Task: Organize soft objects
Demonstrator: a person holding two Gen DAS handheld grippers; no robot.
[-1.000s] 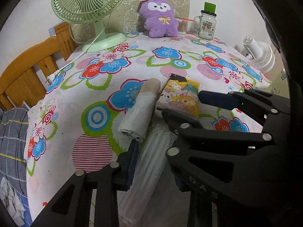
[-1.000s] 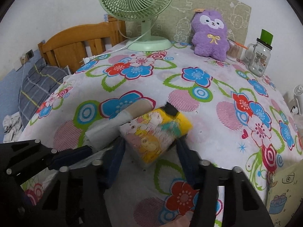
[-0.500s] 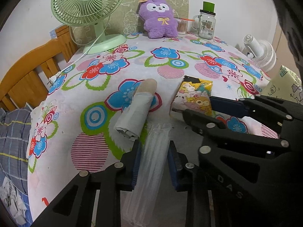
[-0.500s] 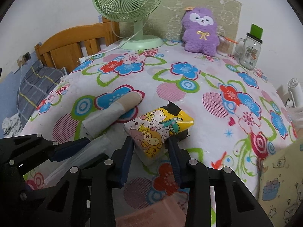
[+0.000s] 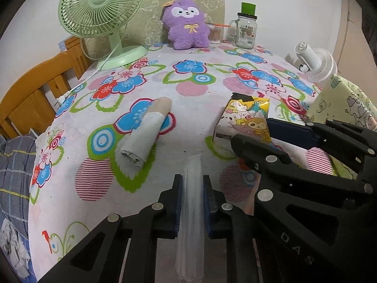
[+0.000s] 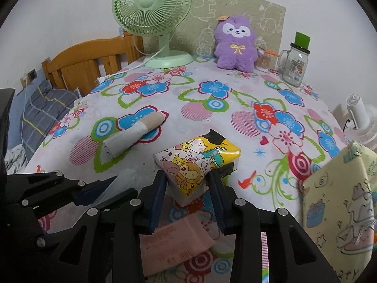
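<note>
My left gripper [image 5: 192,181] is shut on a long clear plastic sleeve [image 5: 192,167] that lies on the flowered tablecloth [image 5: 193,89] and runs back between the pads. Just to its right, my right gripper [image 6: 187,176] is shut on the near end of a yellow cartoon-print tissue pack [image 6: 200,151]. The same pack [image 5: 245,115] shows in the left wrist view with the right gripper [image 5: 246,129] around it. A grey rolled cloth with a beige end [image 5: 143,139] lies free to the left. A purple plush toy [image 6: 235,44] sits at the far edge.
A green desk fan [image 6: 150,7] and a glass jar [image 6: 295,63] stand at the back. A pink packet [image 6: 174,245] lies under my right gripper. A cream printed fabric bag [image 6: 337,207] stands at the right, and a white fan [image 5: 315,63] beyond it. A wooden headboard [image 5: 30,94] borders the left.
The left jaws have closed onto the clear sleeve. The right jaws have closed on the tissue pack and drawn it right, away from the grey roll.
</note>
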